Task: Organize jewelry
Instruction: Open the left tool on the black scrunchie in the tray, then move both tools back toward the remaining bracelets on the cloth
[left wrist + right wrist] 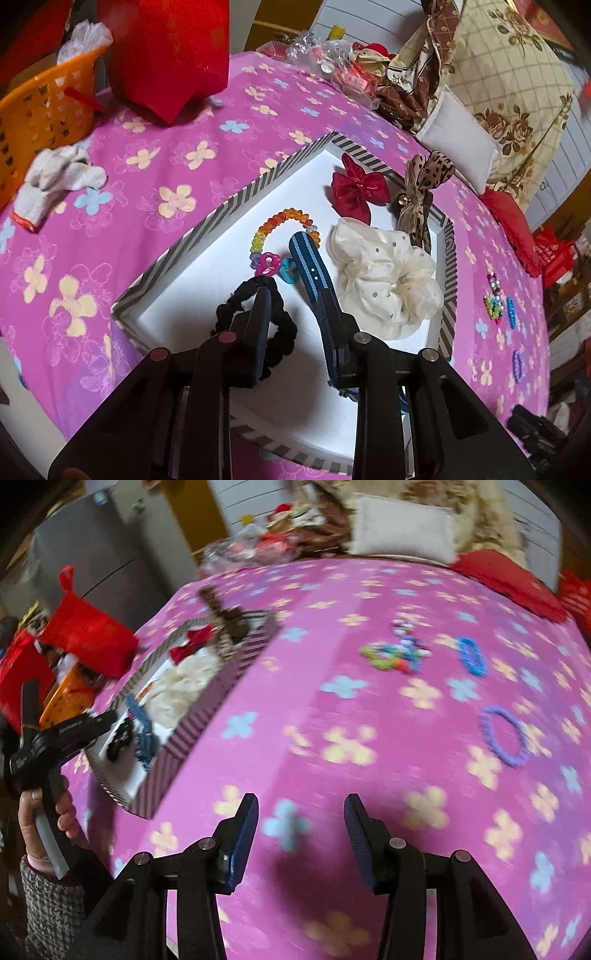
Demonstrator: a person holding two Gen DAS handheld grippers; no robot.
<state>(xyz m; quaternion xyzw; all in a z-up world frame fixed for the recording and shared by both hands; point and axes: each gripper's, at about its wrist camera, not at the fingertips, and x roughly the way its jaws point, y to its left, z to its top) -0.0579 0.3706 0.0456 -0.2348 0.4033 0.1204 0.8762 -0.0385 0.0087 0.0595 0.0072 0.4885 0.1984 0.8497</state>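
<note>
Over the box (pixel 207 218), our left tool (pixel 299 306) hangs spread; right tool (pixel 301 808), spread too, should approach the purple ring (pixel 504 736) squarely.

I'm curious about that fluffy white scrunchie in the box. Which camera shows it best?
The left wrist view: the white scrunchie lies sharp and close inside the striped box. The right wrist view shows it only as a small, blurred pale mass.
</note>
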